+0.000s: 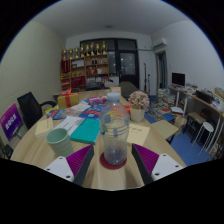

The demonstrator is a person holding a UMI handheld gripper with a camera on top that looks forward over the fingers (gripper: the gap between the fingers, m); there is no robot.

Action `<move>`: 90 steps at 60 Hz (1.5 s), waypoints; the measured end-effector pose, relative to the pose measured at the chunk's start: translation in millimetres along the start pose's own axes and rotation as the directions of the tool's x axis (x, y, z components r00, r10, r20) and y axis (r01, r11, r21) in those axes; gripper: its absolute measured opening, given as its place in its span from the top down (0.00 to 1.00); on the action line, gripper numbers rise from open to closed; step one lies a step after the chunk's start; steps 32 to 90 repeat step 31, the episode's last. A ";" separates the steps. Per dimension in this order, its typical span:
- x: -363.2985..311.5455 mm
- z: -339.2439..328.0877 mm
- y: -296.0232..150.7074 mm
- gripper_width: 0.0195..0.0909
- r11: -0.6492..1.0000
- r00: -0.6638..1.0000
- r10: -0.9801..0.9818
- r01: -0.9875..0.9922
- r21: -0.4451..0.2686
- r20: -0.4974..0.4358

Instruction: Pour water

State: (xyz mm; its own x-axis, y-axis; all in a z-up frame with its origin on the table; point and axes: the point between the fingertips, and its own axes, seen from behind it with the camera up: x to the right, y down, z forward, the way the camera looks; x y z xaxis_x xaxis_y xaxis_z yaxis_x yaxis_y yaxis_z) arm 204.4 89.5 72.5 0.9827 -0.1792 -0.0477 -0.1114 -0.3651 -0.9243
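Note:
A tall clear cup stands upright on a round red coaster on the wooden table. My gripper is open. The cup's base sits between the two purple pads, left pad and right pad, with a gap at each side. Neither finger touches the cup. A green mug stands to the left of the left finger. I cannot tell how much water the clear cup holds.
A teal book lies just behind and left of the cup. A pot of flowers stands beyond to the right, with papers in front of it. Clutter covers the table's far end; chairs and shelves lie beyond.

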 end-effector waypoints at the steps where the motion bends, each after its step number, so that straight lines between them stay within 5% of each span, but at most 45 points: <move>1: -3.0 -8.1 -0.3 0.10 1.000 1.000 -0.001 0.001 -0.001 0.001; 31: -112.1 -291.6 -6.3 0.10 0.999 0.995 0.031 -0.028 0.031 -0.096; 90: -112.1 -291.6 -6.3 0.10 0.999 0.995 0.031 -0.028 0.031 -0.096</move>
